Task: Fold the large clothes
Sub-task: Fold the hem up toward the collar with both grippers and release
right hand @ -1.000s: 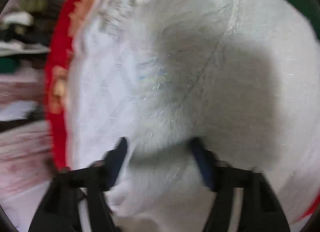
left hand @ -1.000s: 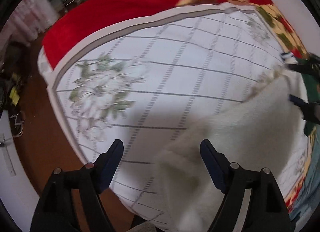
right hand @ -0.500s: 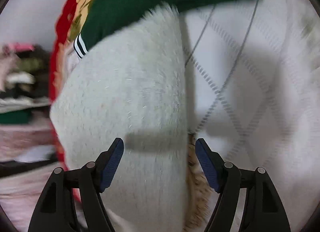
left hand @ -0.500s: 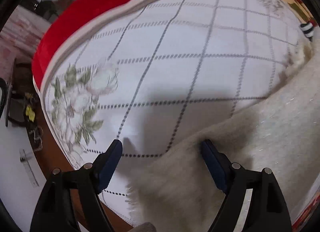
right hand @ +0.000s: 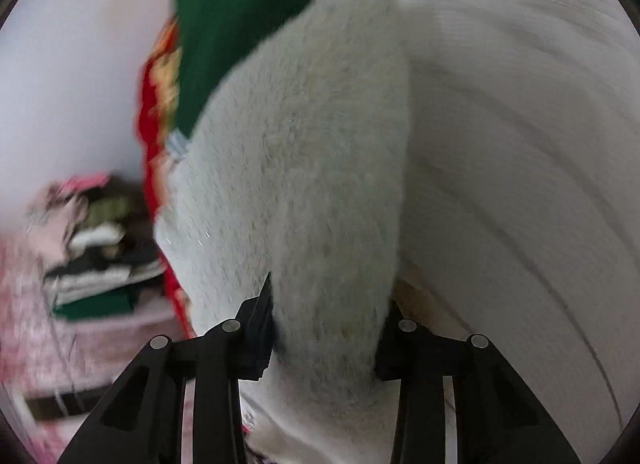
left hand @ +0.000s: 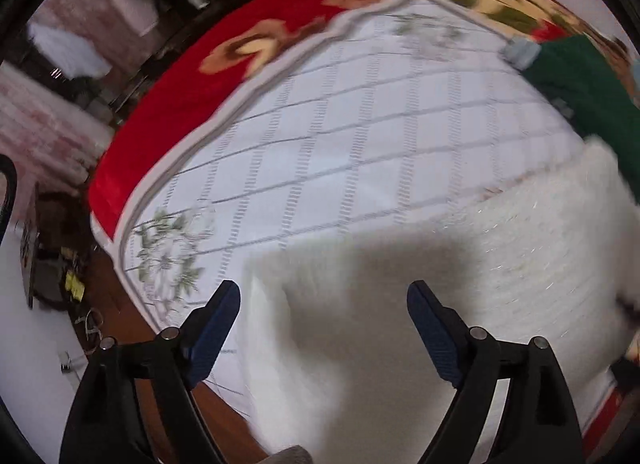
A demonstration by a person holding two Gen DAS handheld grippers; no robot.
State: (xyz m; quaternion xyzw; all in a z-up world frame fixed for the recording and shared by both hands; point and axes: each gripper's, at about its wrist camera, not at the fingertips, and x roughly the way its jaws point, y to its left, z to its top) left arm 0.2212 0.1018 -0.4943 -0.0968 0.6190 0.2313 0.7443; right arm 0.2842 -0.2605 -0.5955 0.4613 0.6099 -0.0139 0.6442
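The white fluffy garment [left hand: 500, 264] lies on the checked bedspread [left hand: 360, 123]. The left gripper [left hand: 324, 308] hangs over it, jaws opening, gripping nothing. The right gripper [right hand: 328, 312] is closing, pinching a fold.

Right gripper [right hand: 328, 328]: jaws, wide apart half a second ago, now closing around a fold of the white fluffy garment [right hand: 304, 167]. Left gripper [left hand: 322, 324]: jaws opening wider; garment [left hand: 480, 264] now spread further across the checked bedspread [left hand: 360, 123].
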